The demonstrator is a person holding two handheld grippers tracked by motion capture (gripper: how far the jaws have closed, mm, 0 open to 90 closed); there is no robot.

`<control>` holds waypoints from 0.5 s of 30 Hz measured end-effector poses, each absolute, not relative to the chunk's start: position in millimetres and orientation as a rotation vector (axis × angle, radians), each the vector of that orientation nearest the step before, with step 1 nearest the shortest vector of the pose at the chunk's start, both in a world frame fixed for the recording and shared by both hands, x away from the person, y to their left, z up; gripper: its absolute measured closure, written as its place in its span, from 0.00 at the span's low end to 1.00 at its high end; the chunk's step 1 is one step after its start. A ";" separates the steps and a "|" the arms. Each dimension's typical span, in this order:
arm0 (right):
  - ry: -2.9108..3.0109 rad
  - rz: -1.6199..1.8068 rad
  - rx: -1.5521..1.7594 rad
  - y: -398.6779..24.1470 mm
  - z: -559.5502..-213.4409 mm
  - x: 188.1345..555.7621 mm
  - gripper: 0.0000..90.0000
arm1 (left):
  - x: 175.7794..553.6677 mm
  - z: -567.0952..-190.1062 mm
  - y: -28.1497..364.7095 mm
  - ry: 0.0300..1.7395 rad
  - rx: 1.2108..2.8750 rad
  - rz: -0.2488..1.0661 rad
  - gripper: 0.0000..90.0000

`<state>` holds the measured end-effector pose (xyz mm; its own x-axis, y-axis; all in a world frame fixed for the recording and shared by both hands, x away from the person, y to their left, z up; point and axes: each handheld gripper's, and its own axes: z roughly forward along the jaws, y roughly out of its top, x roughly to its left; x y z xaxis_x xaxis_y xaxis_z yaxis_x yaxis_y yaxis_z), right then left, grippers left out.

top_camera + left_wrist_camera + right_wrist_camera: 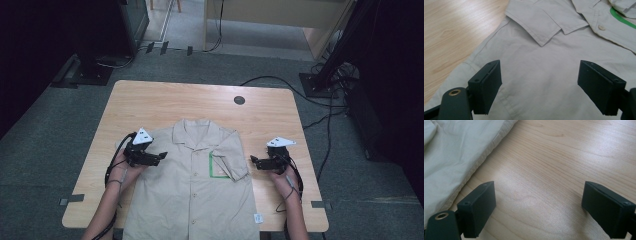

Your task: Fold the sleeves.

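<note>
— What do the grippers look like?
— Left gripper [161, 155] and right gripper [254, 160]: black blocky jaws, a brass-ringed hole beside one, grey three-cornered plates on top.
— Cables?
— Black, trailing along bare forearms.

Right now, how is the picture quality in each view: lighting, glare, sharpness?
High view: dim and soft, dark at the edges, the table evenly lit, the shirt readable. Left gripper view: the shirt fabric is bright and fairly sharp, while the near left gripper looks slightly soft. Right gripper view: a pale sheen on the wood washes out some grain, and the right gripper casts a faint shadow.
</note>
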<state>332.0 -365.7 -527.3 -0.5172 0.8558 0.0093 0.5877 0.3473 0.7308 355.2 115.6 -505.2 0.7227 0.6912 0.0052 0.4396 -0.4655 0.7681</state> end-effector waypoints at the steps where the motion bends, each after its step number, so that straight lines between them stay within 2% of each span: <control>1: 2.240 0.980 1.270 -365.7 -527.3 332.0 0.13 | 355.5 -505.0 116.7 0.852 2.134 0.409 0.22; 15: 2.235 0.979 1.275 -365.4 -527.3 331.4 0.13 | 361.2 -505.5 128.3 0.864 2.124 0.407 0.22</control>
